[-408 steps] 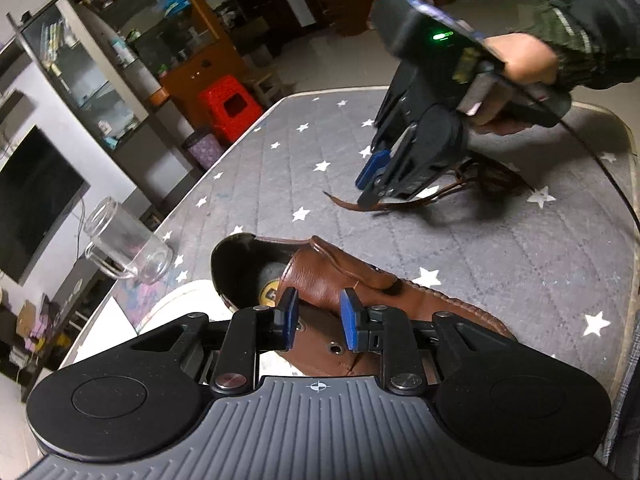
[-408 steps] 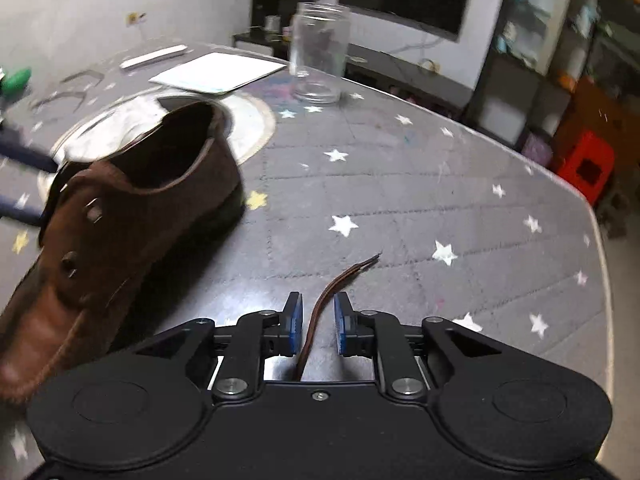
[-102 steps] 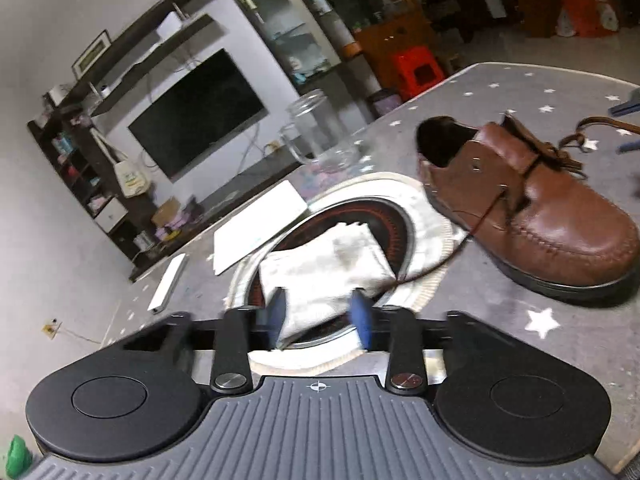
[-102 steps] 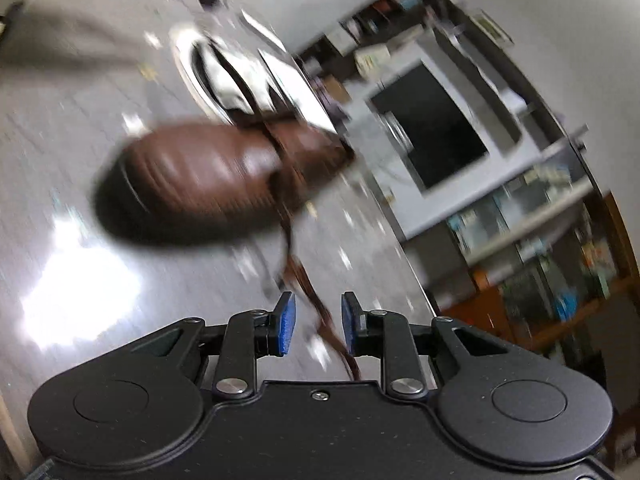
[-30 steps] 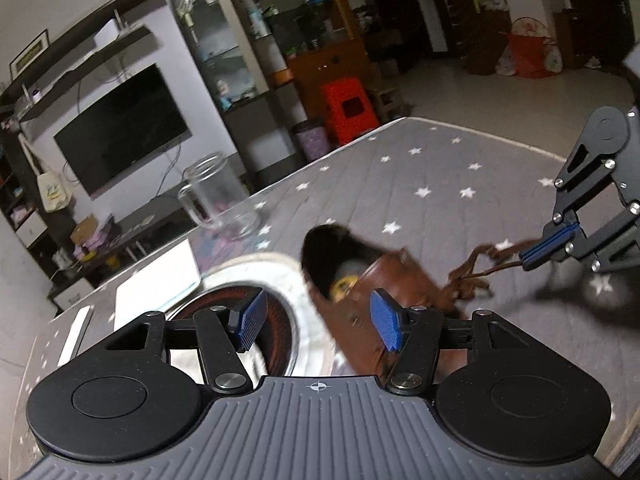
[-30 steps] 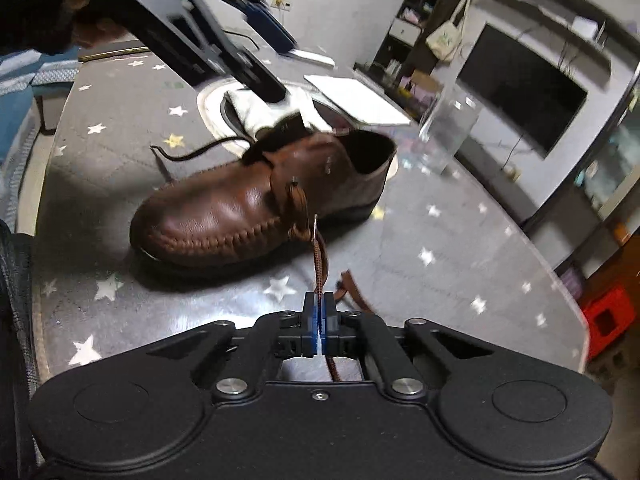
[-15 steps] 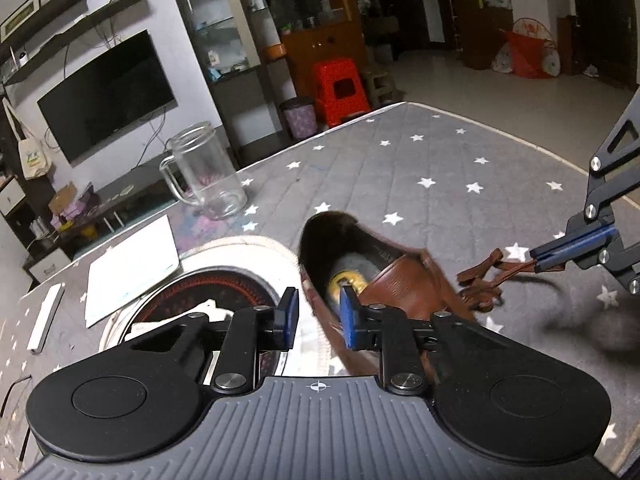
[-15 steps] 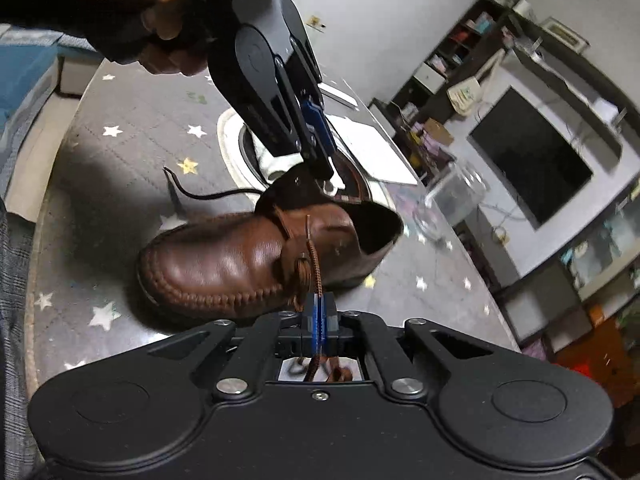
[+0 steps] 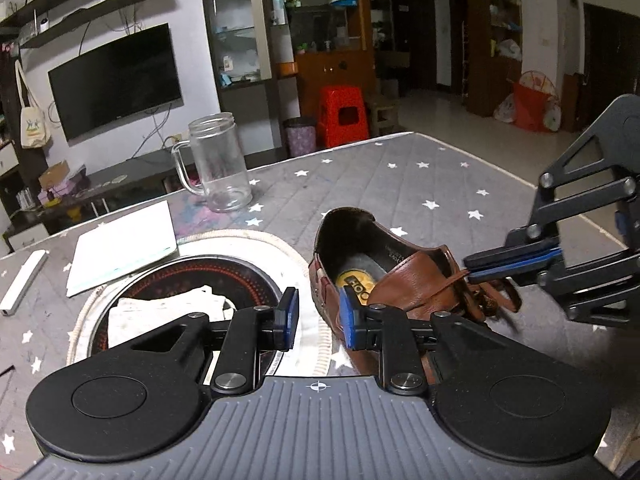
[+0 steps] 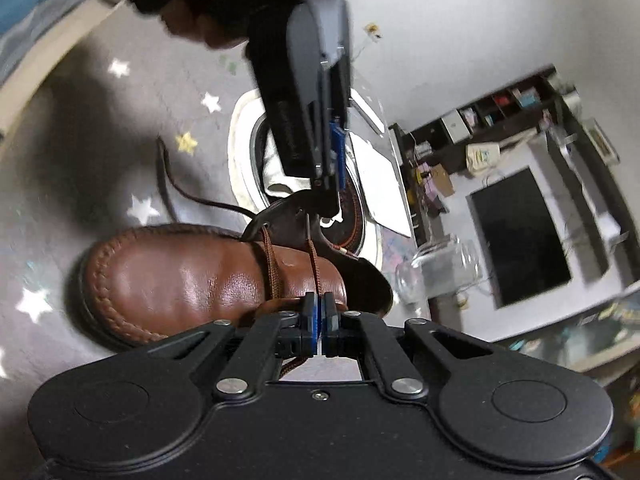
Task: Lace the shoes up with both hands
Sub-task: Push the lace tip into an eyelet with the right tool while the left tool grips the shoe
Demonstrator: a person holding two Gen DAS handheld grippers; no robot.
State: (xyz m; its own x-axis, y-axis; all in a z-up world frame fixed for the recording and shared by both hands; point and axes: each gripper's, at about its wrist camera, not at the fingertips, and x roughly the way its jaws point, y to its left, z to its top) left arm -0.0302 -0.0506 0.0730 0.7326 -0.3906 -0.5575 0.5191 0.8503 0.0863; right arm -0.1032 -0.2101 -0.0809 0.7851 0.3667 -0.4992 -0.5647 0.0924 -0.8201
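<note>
A brown leather shoe lies on the star-patterned table, heel opening toward the left wrist camera. My left gripper is open by a narrow gap at the shoe's near side wall. In the right wrist view that left gripper reaches down to the dark far eyelet flap. My right gripper is shut on the brown lace, which runs taut from its pads across the tongue to an eyelet. From the left wrist view, the right gripper pinches the lace beside the shoe's right flap. The other lace end trails loose on the table.
A glass mug stands behind the shoe. Left of the shoe a folded cloth lies on a round mat. A white sheet and a white bar lie further left. A person's hand holds the left gripper.
My left gripper has narrowed from wide open and dropped to the shoe's near side. My right gripper stays shut on the lace and has moved in close over the shoe.
</note>
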